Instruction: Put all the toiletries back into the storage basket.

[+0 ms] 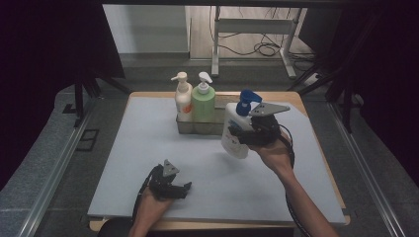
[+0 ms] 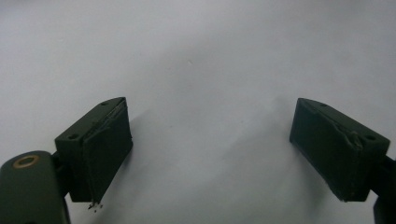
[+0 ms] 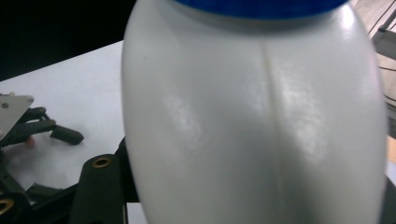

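Aloft — right gripper (image 1: 241, 134) grips bottle (image 1: 234, 133).

Pump bottles – three: cream (image 1: 182, 96), green (image 1: 203, 98), white blue-capped (image 1: 236, 129); one clear tray (image 1: 185, 127); two grippers.

This looks like a lab or a recording room rather than anyone's home. The tabletop (image 1: 148, 163) wears a plain pale sheet and stands boxed in by dark curtains (image 1: 44, 74) hung on either side. Metal rails (image 1: 54, 177) run along the grey floor. Beyond, loose cables (image 1: 267, 48) sprawl on bare boards under a white metal desk frame (image 1: 254, 29), beside a blank pale wall (image 1: 143, 27).
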### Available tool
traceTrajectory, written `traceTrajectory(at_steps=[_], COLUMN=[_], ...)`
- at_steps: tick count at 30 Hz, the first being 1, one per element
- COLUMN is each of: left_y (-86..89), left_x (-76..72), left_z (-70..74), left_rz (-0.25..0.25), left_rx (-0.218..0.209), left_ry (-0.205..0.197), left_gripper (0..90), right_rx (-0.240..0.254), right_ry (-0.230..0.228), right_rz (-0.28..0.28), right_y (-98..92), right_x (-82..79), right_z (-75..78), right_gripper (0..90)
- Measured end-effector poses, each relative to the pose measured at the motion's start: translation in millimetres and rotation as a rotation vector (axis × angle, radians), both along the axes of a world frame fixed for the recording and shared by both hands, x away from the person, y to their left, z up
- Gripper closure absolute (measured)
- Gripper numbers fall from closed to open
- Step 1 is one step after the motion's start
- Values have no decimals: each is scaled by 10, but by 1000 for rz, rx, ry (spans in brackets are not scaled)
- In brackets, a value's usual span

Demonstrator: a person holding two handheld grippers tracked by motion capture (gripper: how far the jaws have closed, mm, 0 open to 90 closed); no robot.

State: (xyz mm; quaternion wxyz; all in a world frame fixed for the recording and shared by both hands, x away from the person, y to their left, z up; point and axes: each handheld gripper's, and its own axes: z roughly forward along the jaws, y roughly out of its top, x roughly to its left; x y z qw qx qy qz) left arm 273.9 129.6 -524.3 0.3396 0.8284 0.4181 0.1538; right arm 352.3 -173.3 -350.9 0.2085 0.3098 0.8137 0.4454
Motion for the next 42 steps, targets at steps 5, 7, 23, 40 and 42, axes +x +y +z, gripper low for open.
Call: traceTrajectory(at_steps=[5,7,23,40,42], left_y=[0,0,0,0,0], left_x=[0,0,0,1,0], left_z=[0,0,0,0,0], left_rz=[1,0,0,1,1], left_rx=[0,0,0,0,0], left_ry=[0,0,1,1,1], left_gripper=[121,121,121,121,121], right_rx=[1,-3,0,4,0], right_ry=[-9,-12,-16,-29,-33], right_rz=[-18,-26,-88,-150,-154], right_y=[8,10,16,57,68], right_x=[68,105,378,644,678], right_z=[71,94,245,340,346], right_gripper=[377,377,377,378,378])
